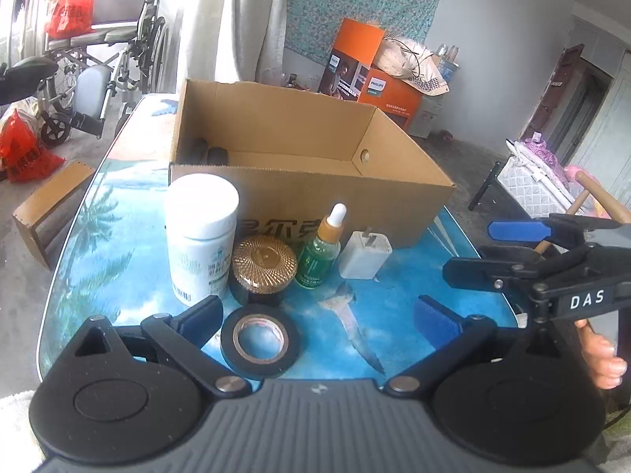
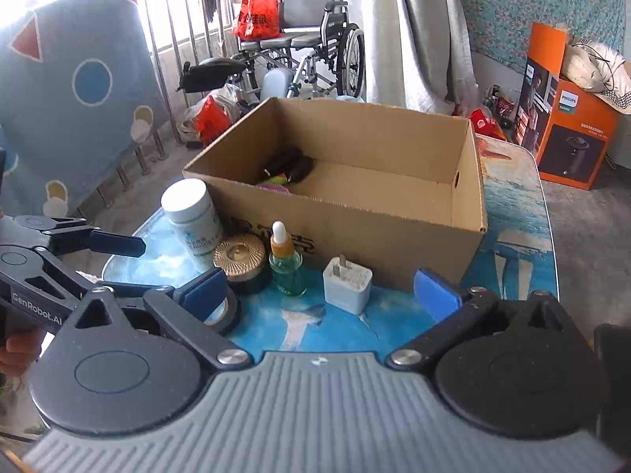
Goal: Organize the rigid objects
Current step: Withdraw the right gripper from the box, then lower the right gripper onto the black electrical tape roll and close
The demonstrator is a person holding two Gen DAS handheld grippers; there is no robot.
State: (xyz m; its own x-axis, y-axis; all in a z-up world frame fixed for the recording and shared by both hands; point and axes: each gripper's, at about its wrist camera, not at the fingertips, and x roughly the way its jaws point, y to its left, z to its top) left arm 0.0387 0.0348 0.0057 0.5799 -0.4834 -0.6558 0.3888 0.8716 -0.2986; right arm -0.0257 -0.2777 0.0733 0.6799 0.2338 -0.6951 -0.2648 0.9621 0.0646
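Observation:
An open cardboard box (image 1: 315, 201) (image 2: 355, 228) stands on the blue table, with dark and green items (image 2: 286, 169) in its far corner. In front of it stand a white jar (image 1: 201, 232) (image 2: 191, 213), a gold-lidded black jar (image 1: 263, 272) (image 2: 240, 260), a green dropper bottle (image 1: 321, 252) (image 2: 286, 262) and a white charger plug (image 1: 364, 254) (image 2: 347, 283). A black tape roll (image 1: 259, 341) (image 2: 226, 313) lies nearest. My left gripper (image 1: 319, 315) is open and empty, just behind the tape. My right gripper (image 2: 321, 289) is open and empty, just behind the plug.
The table (image 1: 394, 315) has a blue sea print and rounded edges. A wheelchair (image 2: 311, 39) and red bags (image 1: 23, 149) stand on the floor to the left. An orange Philips box (image 2: 568, 118) stands behind. A small wooden stool (image 1: 47, 205) is left of the table.

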